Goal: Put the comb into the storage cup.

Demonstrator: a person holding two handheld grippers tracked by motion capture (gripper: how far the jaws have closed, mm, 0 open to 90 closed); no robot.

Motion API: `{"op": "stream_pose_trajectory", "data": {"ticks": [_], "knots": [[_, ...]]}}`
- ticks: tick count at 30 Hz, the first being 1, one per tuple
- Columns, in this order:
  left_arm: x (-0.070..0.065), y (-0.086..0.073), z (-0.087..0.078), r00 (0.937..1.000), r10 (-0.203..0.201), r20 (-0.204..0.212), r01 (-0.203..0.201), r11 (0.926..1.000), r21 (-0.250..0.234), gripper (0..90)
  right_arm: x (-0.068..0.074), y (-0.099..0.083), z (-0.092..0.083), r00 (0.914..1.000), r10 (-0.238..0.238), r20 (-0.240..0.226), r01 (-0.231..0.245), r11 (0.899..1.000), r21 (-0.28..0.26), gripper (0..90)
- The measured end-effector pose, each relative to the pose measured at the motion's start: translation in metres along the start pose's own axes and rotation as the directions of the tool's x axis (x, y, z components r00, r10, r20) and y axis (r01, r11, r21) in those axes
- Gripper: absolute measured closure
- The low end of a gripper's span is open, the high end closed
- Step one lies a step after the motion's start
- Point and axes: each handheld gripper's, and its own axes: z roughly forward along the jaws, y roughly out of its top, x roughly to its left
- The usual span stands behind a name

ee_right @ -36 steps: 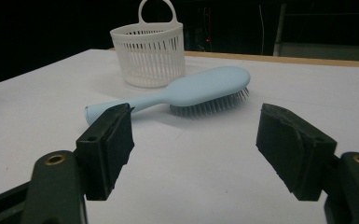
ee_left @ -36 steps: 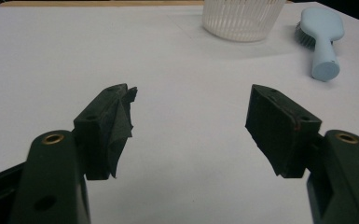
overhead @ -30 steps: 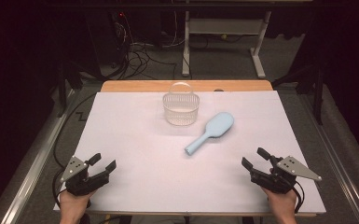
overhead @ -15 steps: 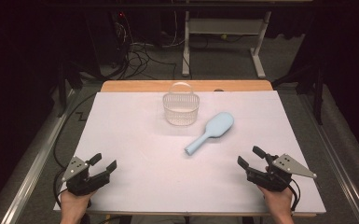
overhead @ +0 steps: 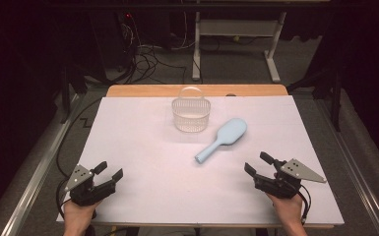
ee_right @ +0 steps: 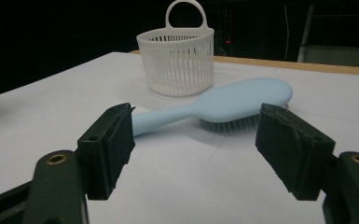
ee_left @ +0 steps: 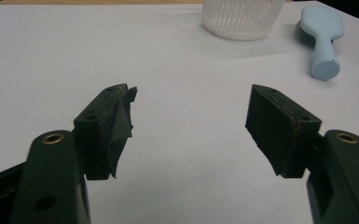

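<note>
The left gripper (overhead: 109, 171) is held low at the lower left of the high view, fingers (ee_left: 107, 126) spread with nothing between them. The right gripper (overhead: 258, 164) is held at the lower right (angled toward the brush), fingers (ee_right: 112, 144) likewise spread and empty. The brush (overhead: 222, 138) lies bristles down on the bench (overhead: 142, 147) at centre, just right of the basket (overhead: 191, 114).

Bright and even on the white table (overhead: 142, 147), dark all around it, with soft short shadows, no strong glare, and slightly blurred near jaws in both gripper views.
</note>
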Motion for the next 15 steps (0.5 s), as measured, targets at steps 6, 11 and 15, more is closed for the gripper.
{"op": "stream_pose_trajectory", "data": {"ticks": [6,11,15], "knots": [[0.000,0.000,0.000,1.0000,-0.002,-0.001,0.002,1.0000,-0.002,31.7,0.004,0.007,0.009,0.9999,-0.003,-0.017,0.003,1.000,-0.002,29.2],[0.000,0.000,0.000,1.0000,-0.003,-0.001,0.003,1.0000,-0.002,31.7,0.007,0.012,0.017,0.9994,-0.005,-0.034,0.005,1.000,-0.004,30.2],[0.000,0.000,0.000,1.0000,-0.002,-0.001,0.002,1.0000,-0.003,31.7,0.011,0.016,0.028,0.9989,0.003,-0.047,-0.004,1.000,-0.007,31.1]]}}
